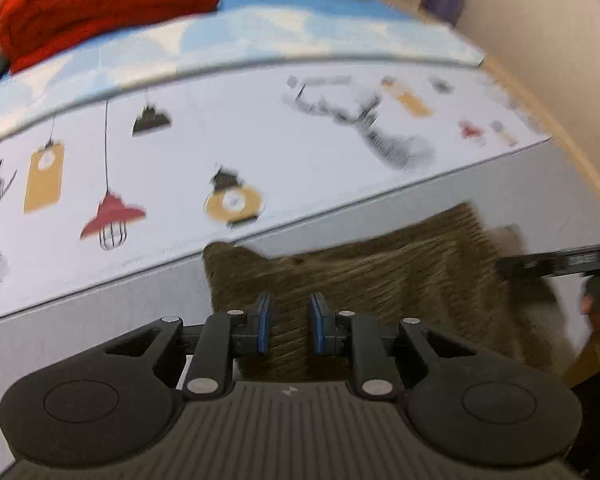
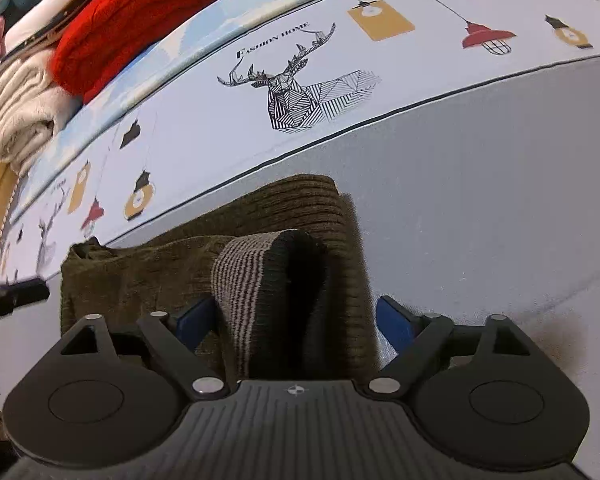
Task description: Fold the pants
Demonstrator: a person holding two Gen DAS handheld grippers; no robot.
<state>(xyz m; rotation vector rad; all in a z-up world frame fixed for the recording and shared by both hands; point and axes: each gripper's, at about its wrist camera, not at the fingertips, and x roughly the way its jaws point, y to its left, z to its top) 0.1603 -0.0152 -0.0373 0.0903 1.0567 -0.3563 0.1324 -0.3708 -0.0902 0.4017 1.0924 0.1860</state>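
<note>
The brown corduroy pants (image 1: 380,280) lie folded on the grey part of the mat, and they also show in the right wrist view (image 2: 148,276). A grey-and-black striped cuff (image 2: 260,280) stands up in front of the right camera. My left gripper (image 1: 290,324) is partly open, its blue pads (image 1: 263,322) a small gap apart over the pants' near edge, holding nothing that I can see. My right gripper (image 2: 296,320) is wide open with the striped cuff between its blue pads (image 2: 394,322). The right gripper's fingers (image 1: 560,262) show at the pants' right end in the left wrist view.
A red knit bundle (image 1: 100,4) lies at the back, beside cream fabric (image 2: 16,116) and other clothes. The mat (image 2: 480,160) has a printed deer, lamps and a blue band. The left gripper's finger (image 2: 12,296) shows at the left edge. A wall (image 1: 540,40) stands to the right.
</note>
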